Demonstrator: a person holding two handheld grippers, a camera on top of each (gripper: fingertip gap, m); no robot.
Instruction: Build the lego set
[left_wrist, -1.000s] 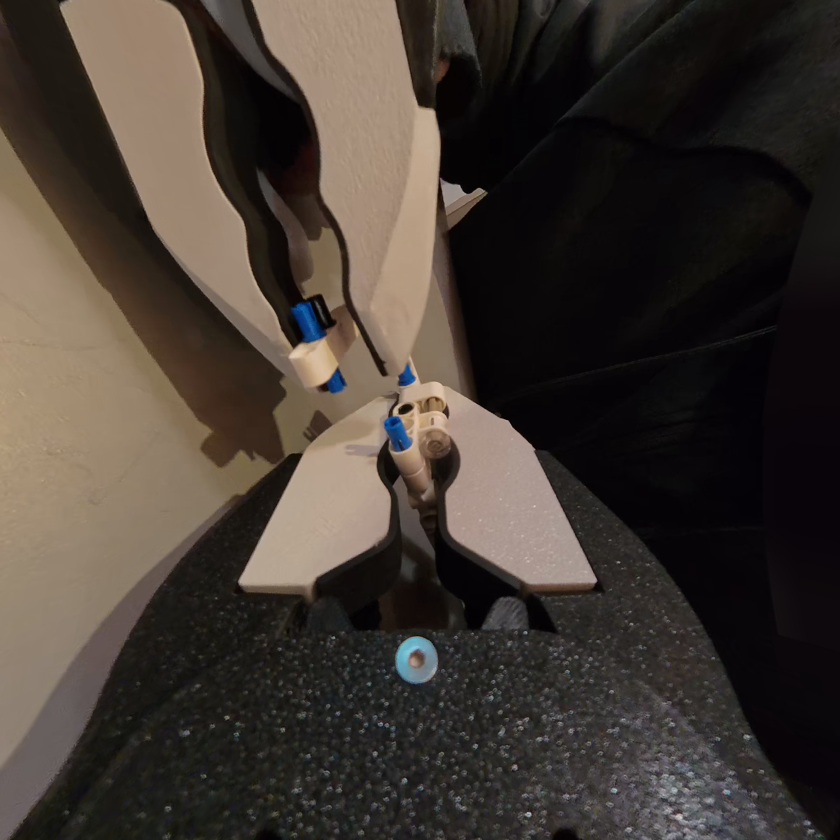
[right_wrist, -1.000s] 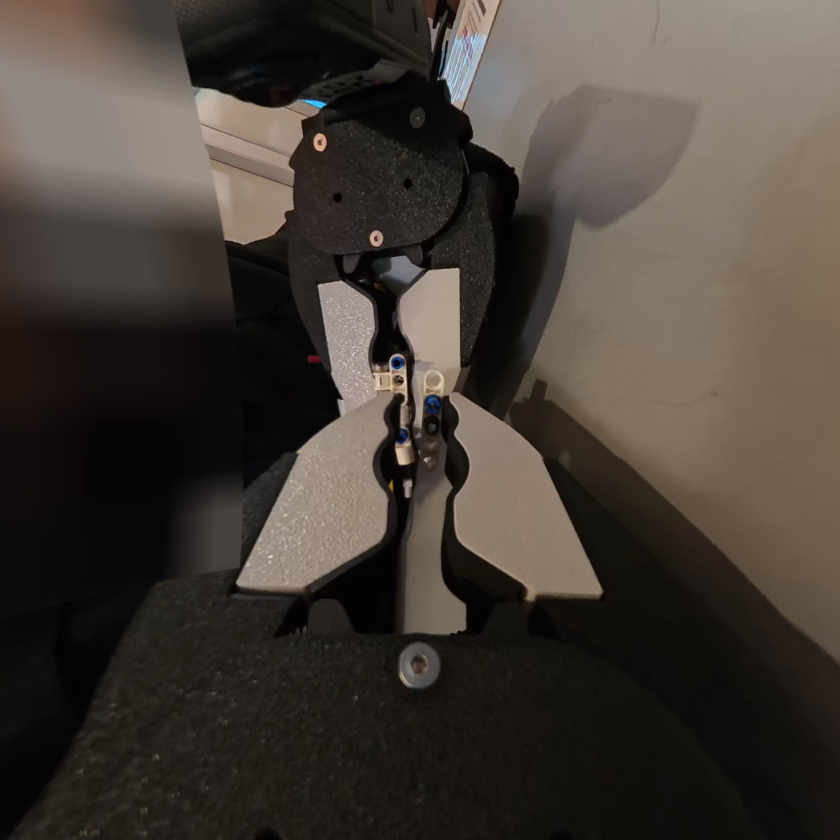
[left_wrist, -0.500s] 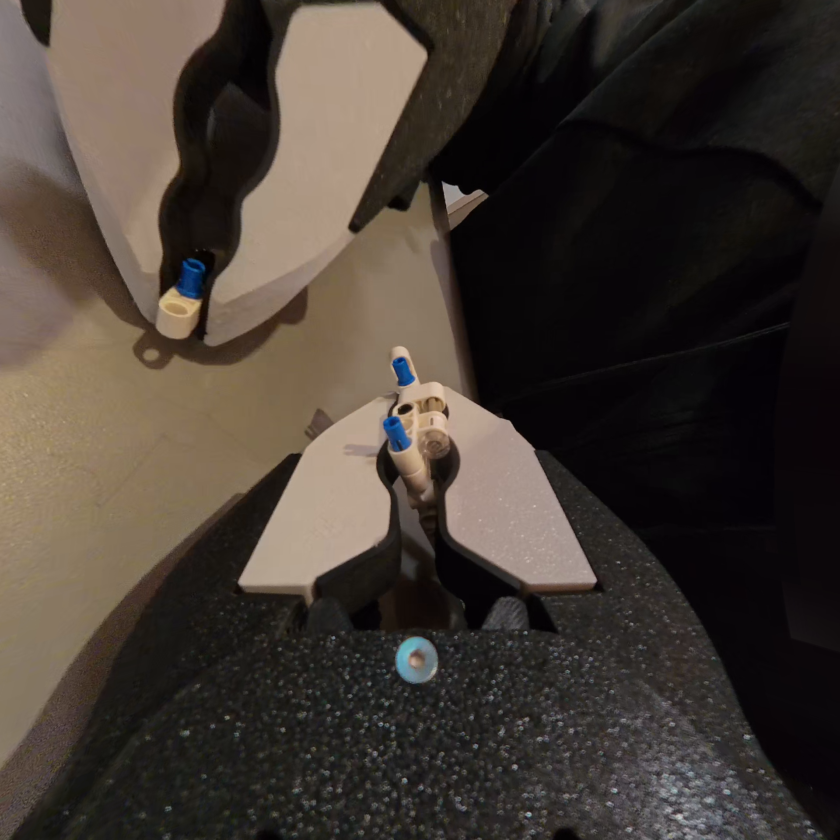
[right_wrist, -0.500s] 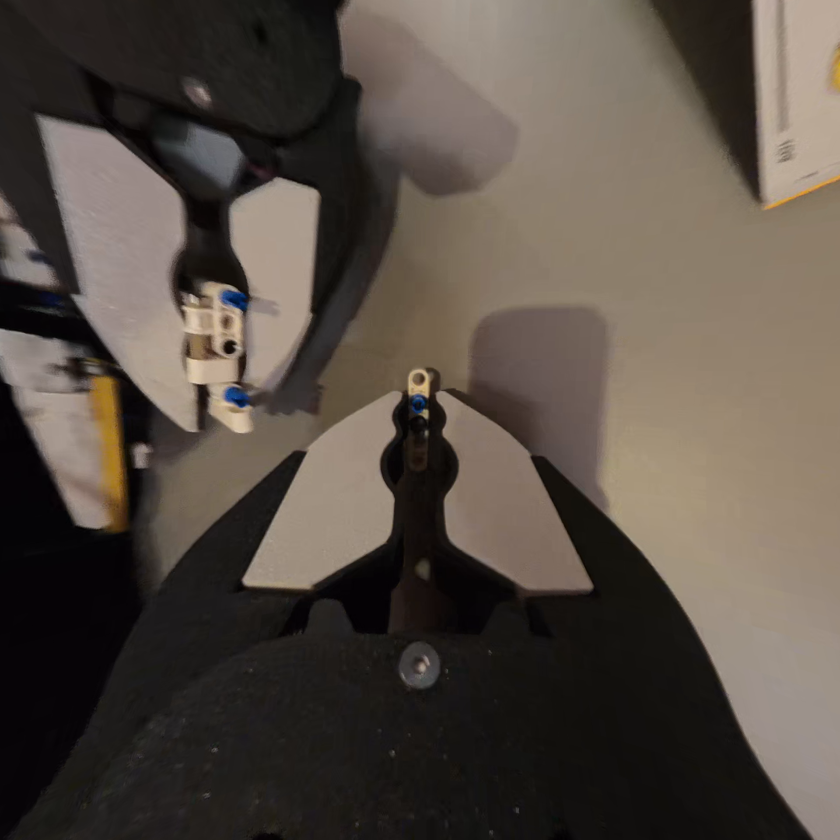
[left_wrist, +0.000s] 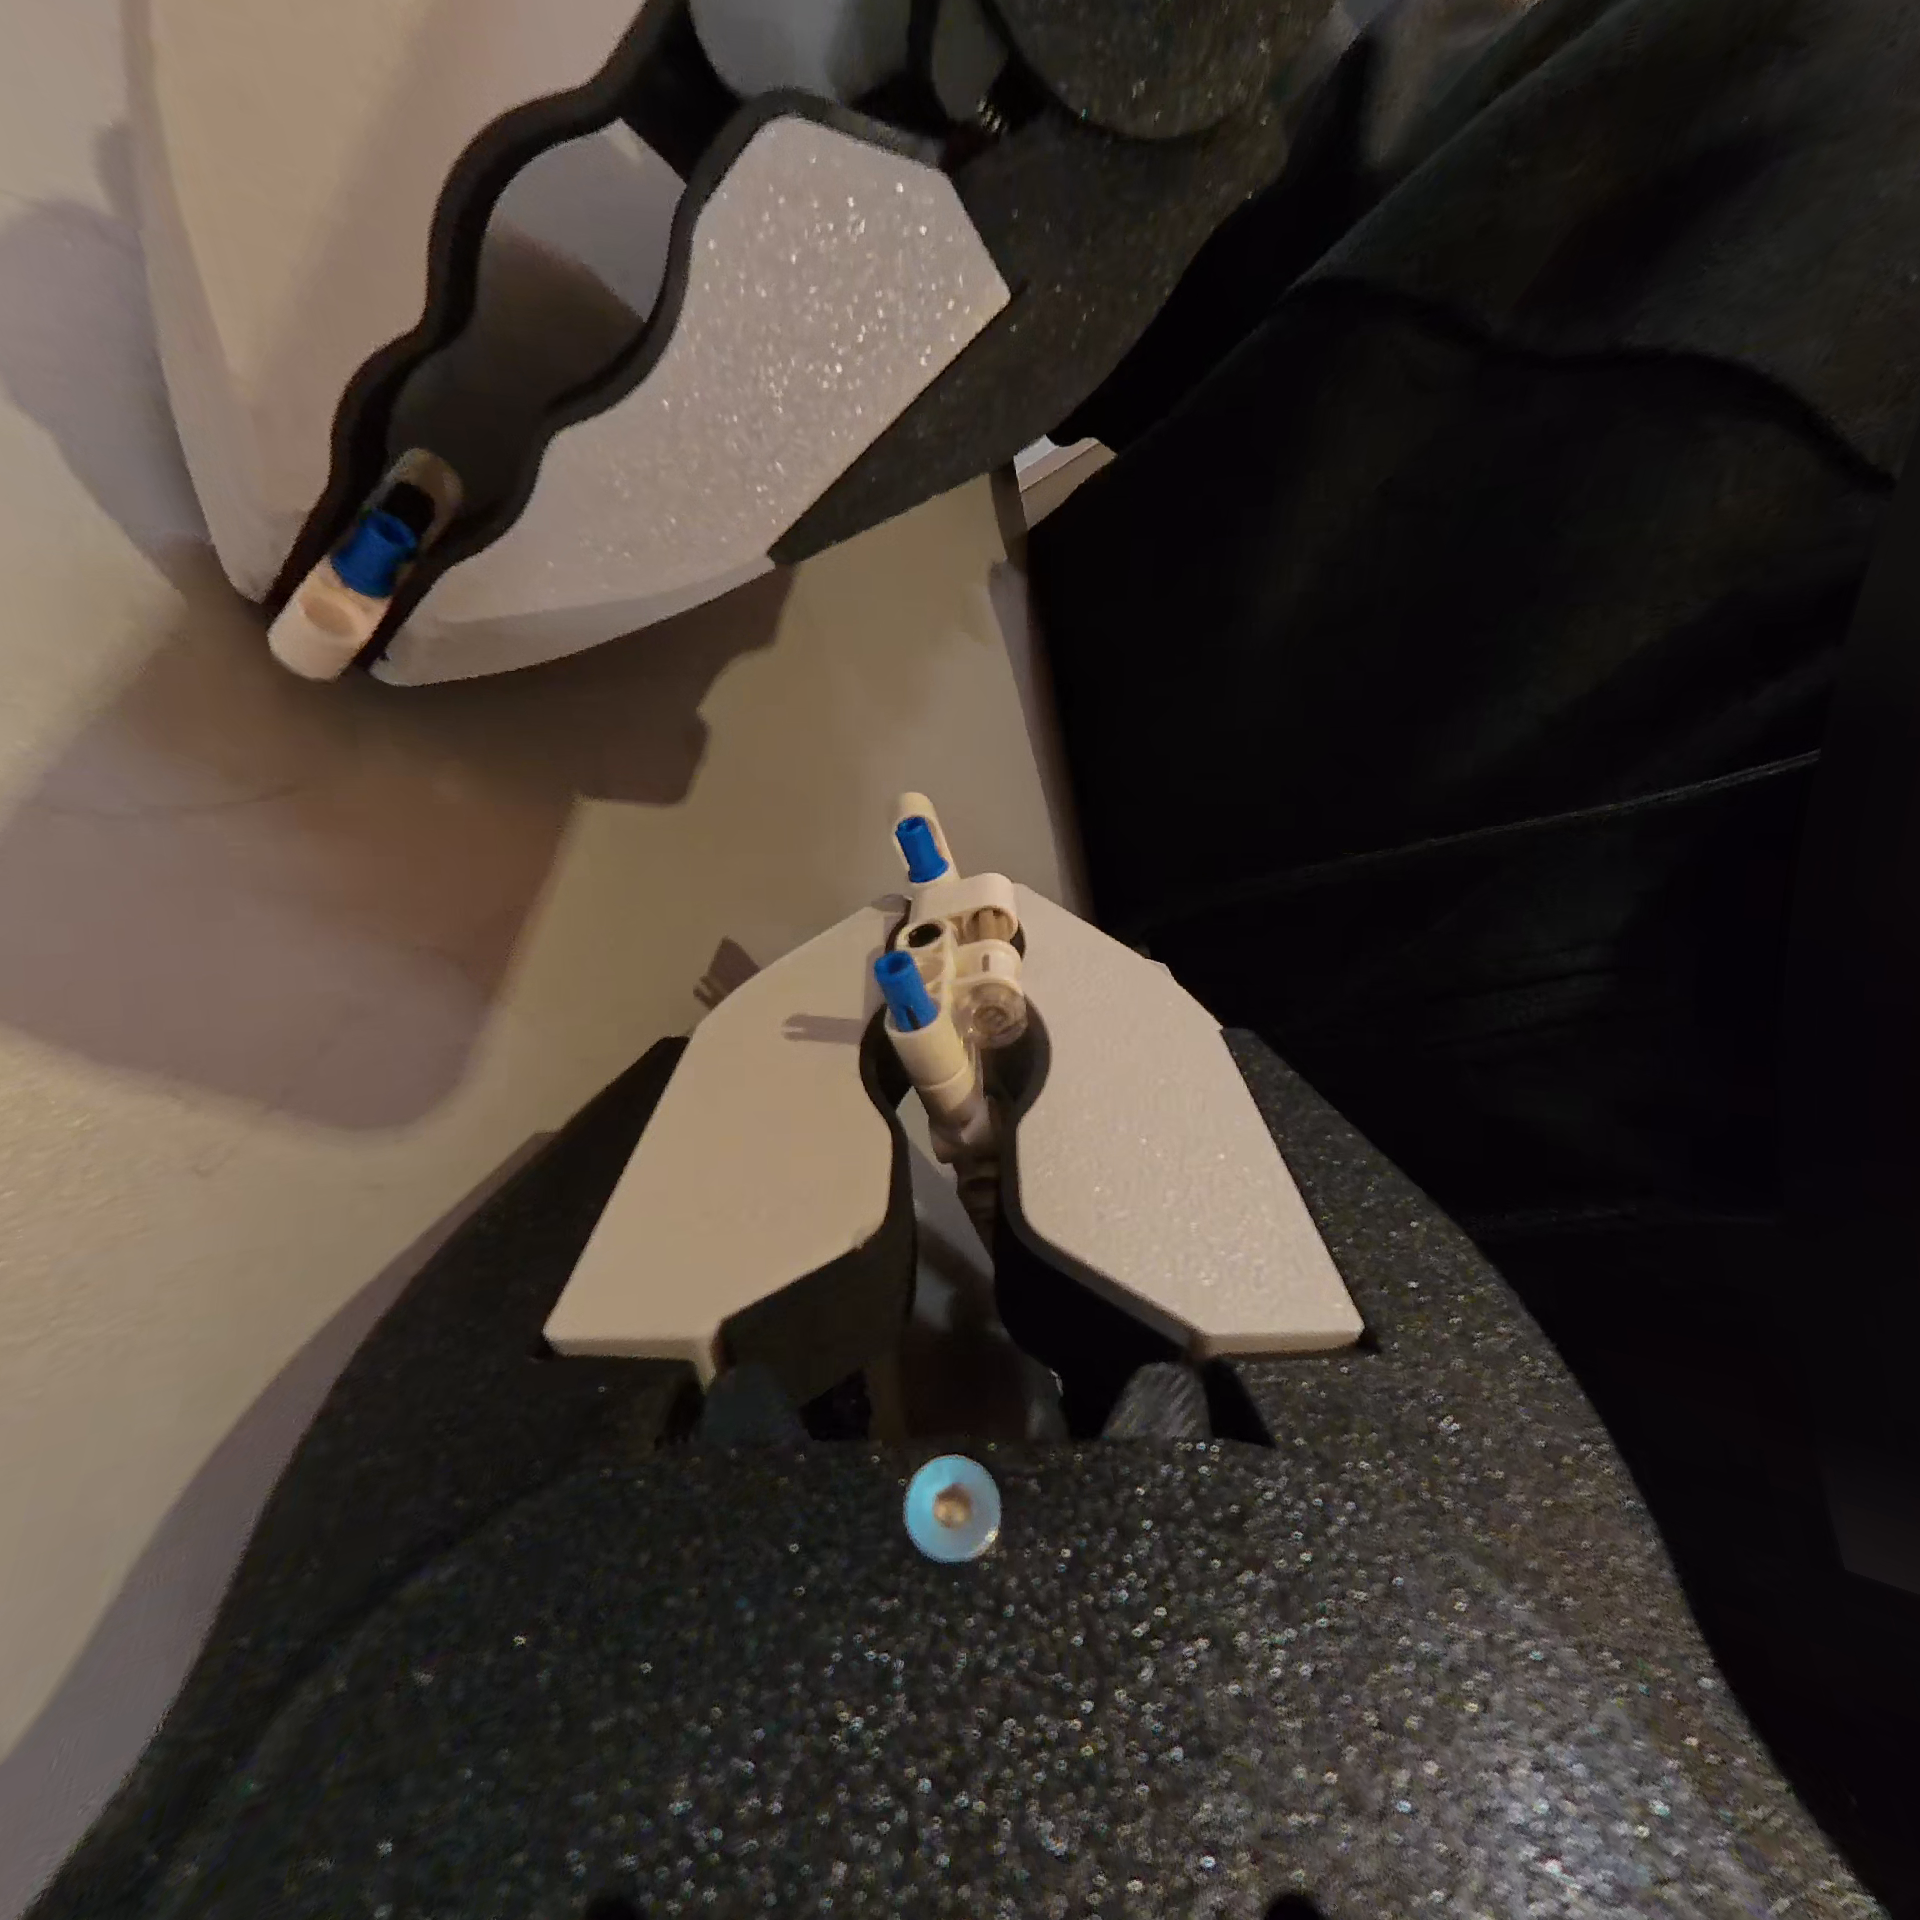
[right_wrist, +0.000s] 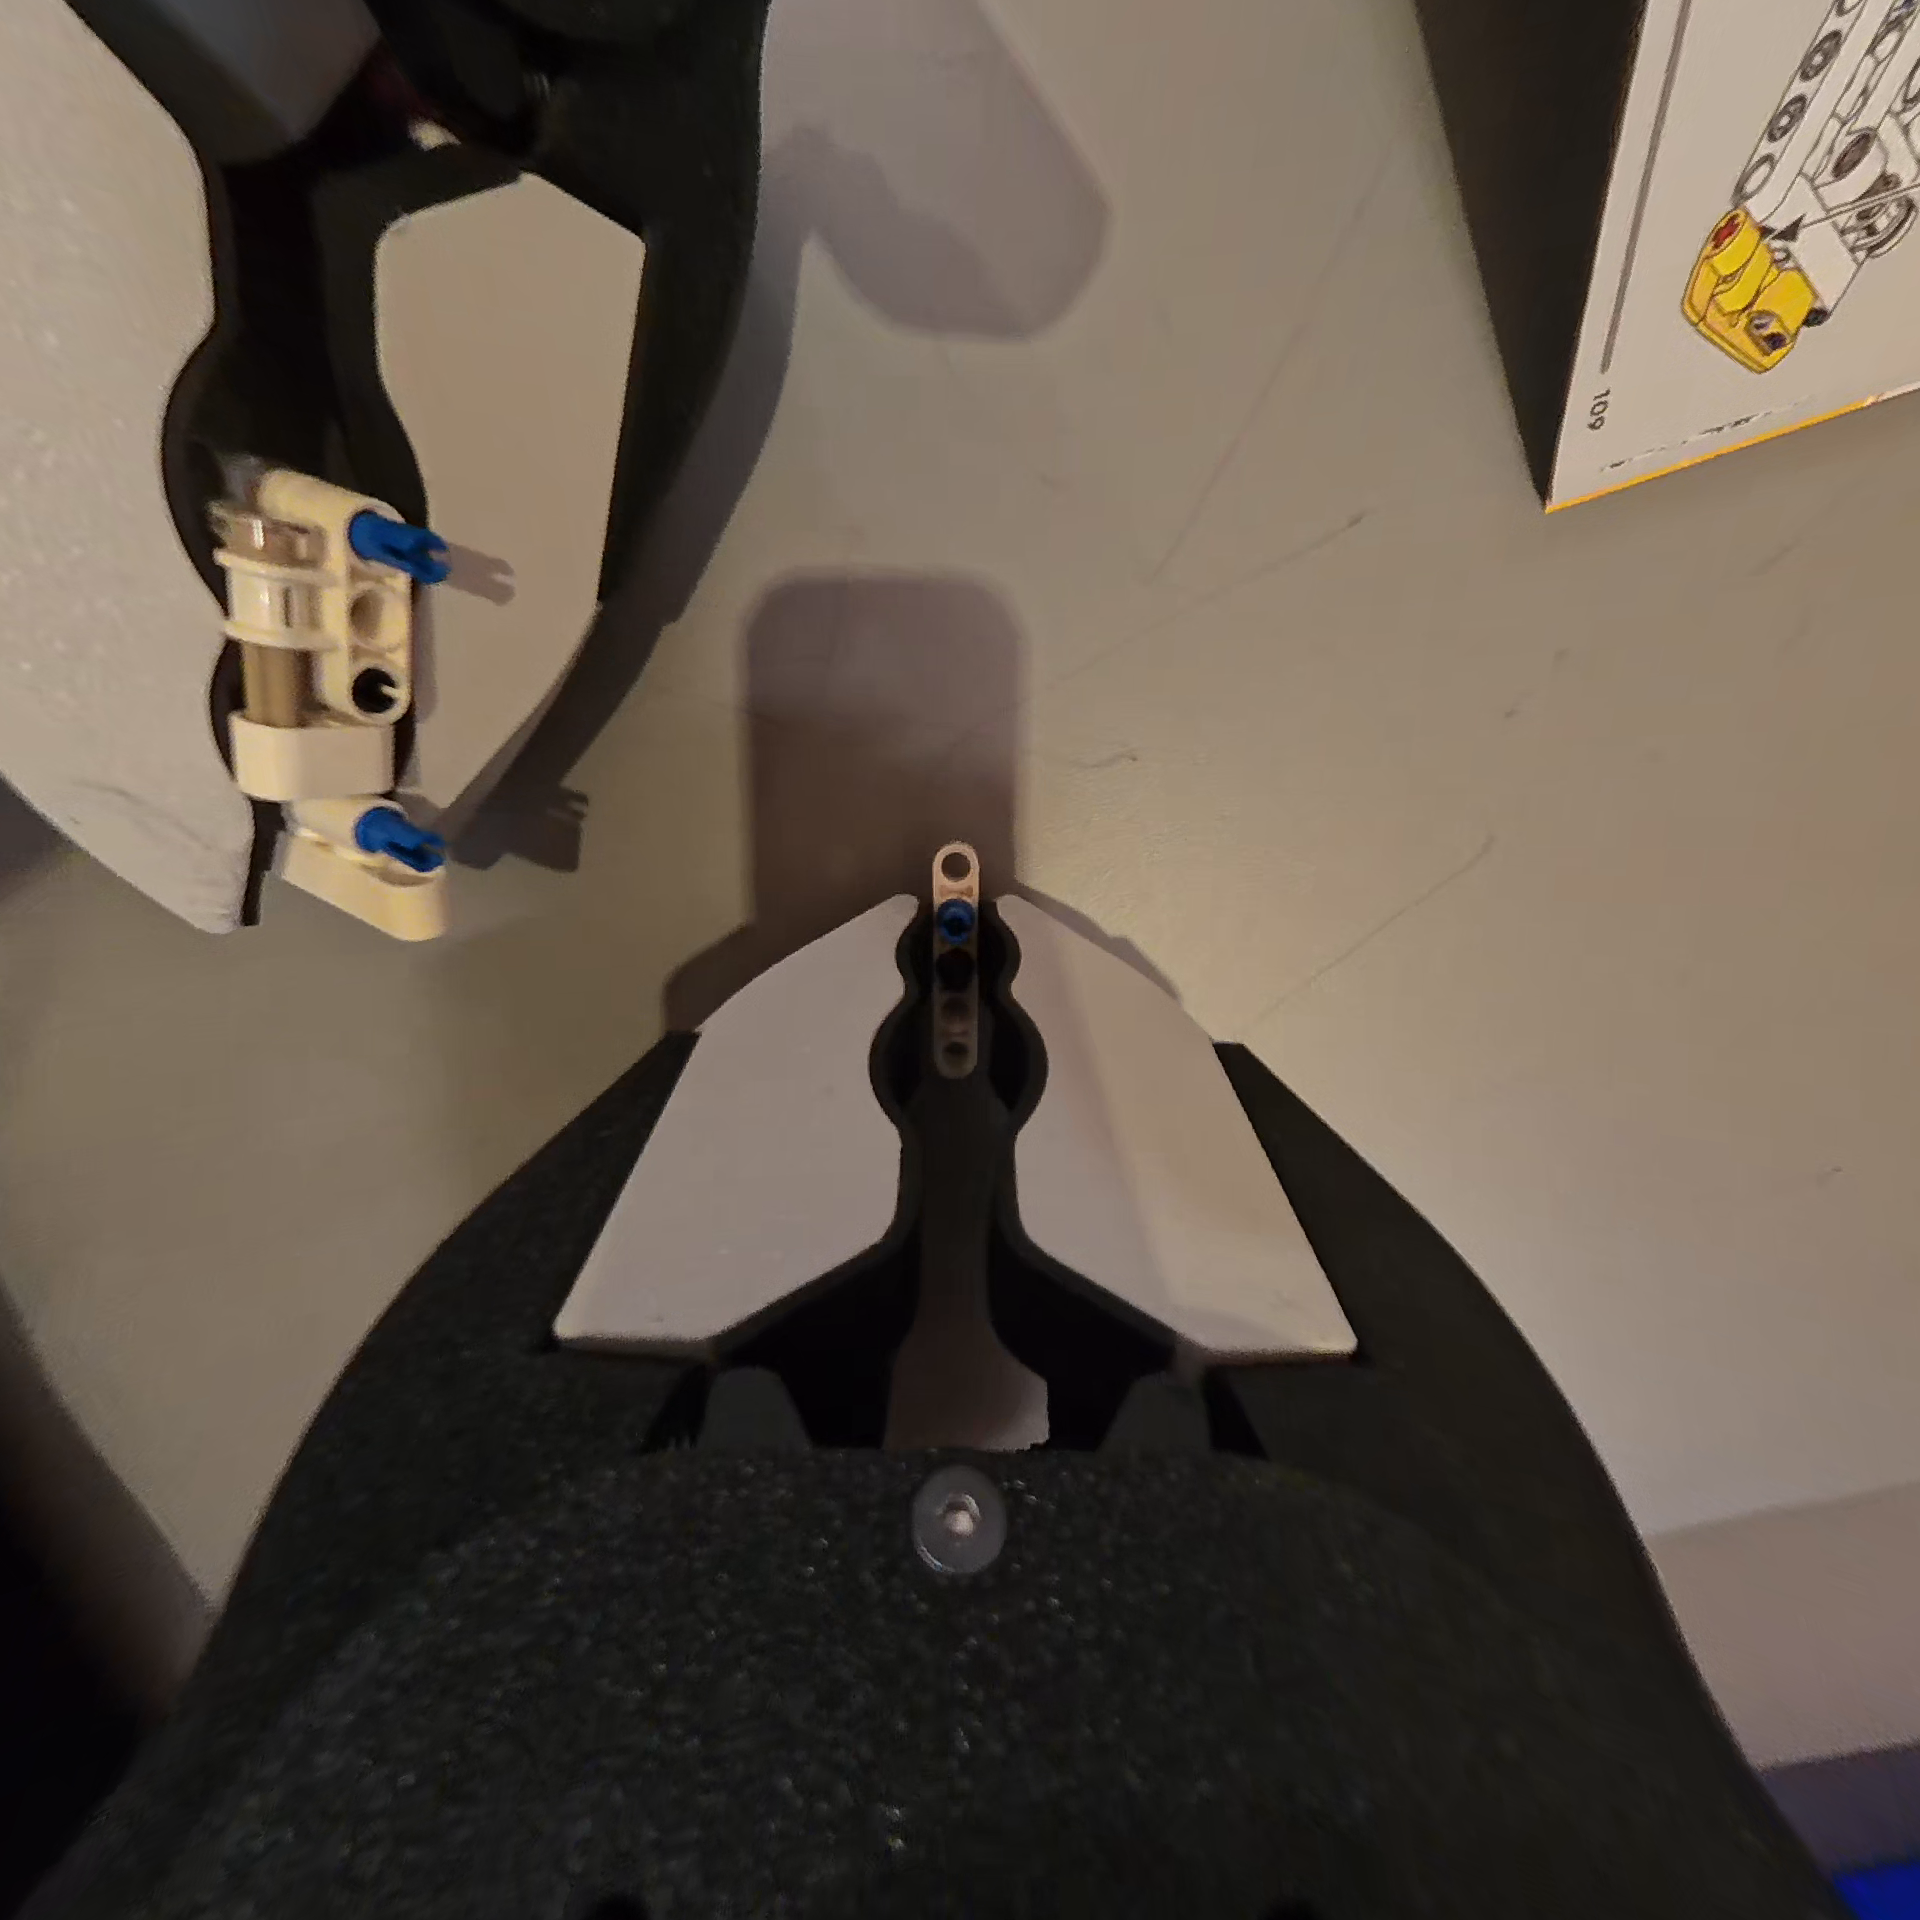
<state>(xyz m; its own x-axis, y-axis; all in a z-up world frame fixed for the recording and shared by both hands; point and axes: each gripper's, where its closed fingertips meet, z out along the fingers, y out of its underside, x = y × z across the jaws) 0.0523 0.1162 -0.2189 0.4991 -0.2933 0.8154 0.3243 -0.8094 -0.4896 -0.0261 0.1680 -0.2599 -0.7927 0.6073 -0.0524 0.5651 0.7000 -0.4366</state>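
Observation:
My left gripper (left_wrist: 951, 920) is shut on a small white toy-brick assembly (left_wrist: 956, 956) with two blue pins (left_wrist: 899, 992) sticking out of it. The same assembly shows in the right wrist view (right_wrist: 312, 665) at the upper left, clamped between the left fingers. My right gripper (right_wrist: 958, 914) is shut on a thin white holed beam (right_wrist: 956, 883) with a blue pin (right_wrist: 954, 922) in one hole; its tip sticks out past the fingertips. In the left wrist view that beam (left_wrist: 322, 623) shows at the upper left, held above the pale table (left_wrist: 208, 1039).
An open instruction booklet (right_wrist: 1766, 229) lies at the upper right of the right wrist view. Dark clothing of a person (left_wrist: 1507, 623) fills the right side of the left wrist view. The pale table (right_wrist: 1351, 831) lies under both grippers. The tips of one gripper are about 10 centimeters away from the tips of the other.
A second ago the two grippers met tip to tip. The right gripper closed on the thin beam and pulled away to the side; the left gripper kept its hold unmoved.

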